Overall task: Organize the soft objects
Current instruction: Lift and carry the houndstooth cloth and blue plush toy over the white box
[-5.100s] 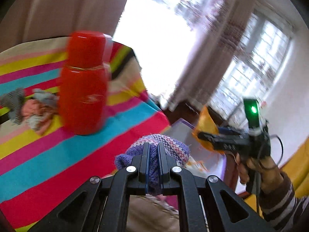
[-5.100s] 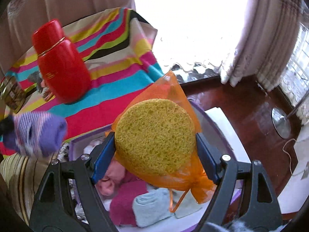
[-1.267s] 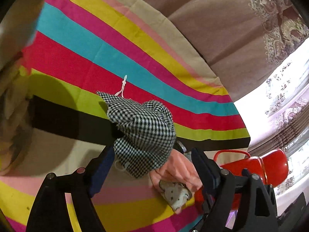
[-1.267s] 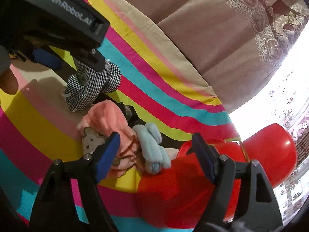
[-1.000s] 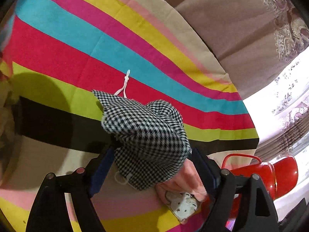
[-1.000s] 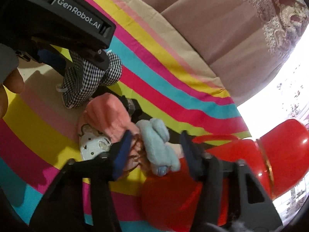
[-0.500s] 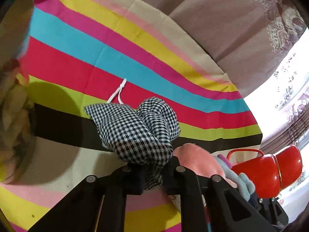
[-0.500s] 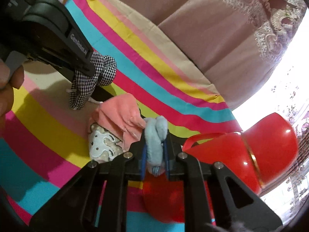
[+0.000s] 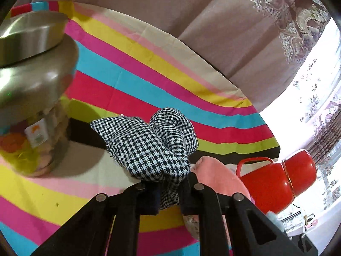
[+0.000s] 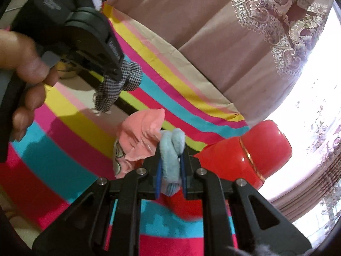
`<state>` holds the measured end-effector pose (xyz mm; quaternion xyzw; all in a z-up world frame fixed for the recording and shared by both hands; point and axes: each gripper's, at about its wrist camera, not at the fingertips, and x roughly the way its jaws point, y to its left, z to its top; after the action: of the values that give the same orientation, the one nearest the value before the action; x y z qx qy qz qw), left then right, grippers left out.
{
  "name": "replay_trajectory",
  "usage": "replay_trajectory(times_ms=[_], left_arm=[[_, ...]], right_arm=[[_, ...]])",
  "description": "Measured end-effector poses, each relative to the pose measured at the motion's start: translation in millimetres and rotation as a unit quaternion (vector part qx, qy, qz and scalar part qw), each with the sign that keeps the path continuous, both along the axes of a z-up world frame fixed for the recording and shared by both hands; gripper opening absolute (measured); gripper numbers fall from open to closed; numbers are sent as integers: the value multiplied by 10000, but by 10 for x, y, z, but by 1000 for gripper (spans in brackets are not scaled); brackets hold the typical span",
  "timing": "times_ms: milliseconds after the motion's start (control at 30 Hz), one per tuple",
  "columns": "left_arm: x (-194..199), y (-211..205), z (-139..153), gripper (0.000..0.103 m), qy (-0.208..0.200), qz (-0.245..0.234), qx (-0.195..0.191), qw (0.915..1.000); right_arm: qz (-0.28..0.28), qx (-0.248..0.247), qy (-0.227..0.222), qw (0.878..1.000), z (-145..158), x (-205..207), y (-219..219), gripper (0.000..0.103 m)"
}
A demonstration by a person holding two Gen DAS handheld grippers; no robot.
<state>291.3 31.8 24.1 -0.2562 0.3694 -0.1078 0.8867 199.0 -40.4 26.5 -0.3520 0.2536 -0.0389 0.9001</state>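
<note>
Both clamped — left gripper (image 9: 168,194) on checked cloth (image 9: 153,147), right gripper (image 10: 170,178) on likely blue sock (image 10: 171,155).

place: home | cues: lace-trimmed curtains (image 9: 266,27), striped tablecloth (image 9: 149,81), red thermos (image 9: 277,183), snack jar (image 9: 32,98)

Hardly a word I can read here

On my left gripper (image 10: 110,74), seen from my right wrist camera, pale raised lettering runs along the black housing — too blurred and foreshortened to spell out. The glass jar (image 9: 32,111) carries a small white label (image 9: 36,136) with an orange mark and a green one — its print is too small to make out. Nothing else bears writing.
</note>
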Motion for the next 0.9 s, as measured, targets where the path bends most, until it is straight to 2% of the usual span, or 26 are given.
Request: replay_trajectory(times_ms=[133, 267, 367, 467, 600, 667, 700, 767, 833, 900], left_arm=[[-171, -58, 67, 13, -15, -59, 13, 10000], [-414, -45, 100, 13, -52, -68, 84, 9999], [-570, 16, 46, 13, 47, 55, 42, 10000], [-724, 93, -27, 13, 168, 155, -15, 9997], [-902, 176, -76, 13, 240, 249, -62, 9994], [-951, 186, -82, 13, 239, 257, -79, 9994], [-980, 188, -77, 13, 225, 256, -89, 9994], [-1008, 186, -67, 13, 199, 229, -101, 9995], [-1045, 186, -42, 13, 152, 232, -88, 9996], [-1085, 194, -10, 13, 93, 242, -55, 9996]], right_arm=[[171, 193, 347, 9991, -32, -138, -21, 17], [457, 691, 1060, 9909, -72, -172, -87, 20], [562, 1345, 1715, 9743, -112, -130, -225, 21], [490, 1978, 2149, 9551, -134, -81, -406, 25], [302, 2514, 2323, 9391, -145, -84, -608, 38], [127, 2762, 2406, 9304, -190, -54, -721, 38], [54, 2965, 2509, 9215, -218, -29, -791, 38], [-28, 3231, 2597, 9100, -245, -5, -887, 35], [-115, 3359, 2601, 9052, -235, 32, -951, 22], [-190, 3464, 2578, 9018, -222, 19, -1016, 21]])
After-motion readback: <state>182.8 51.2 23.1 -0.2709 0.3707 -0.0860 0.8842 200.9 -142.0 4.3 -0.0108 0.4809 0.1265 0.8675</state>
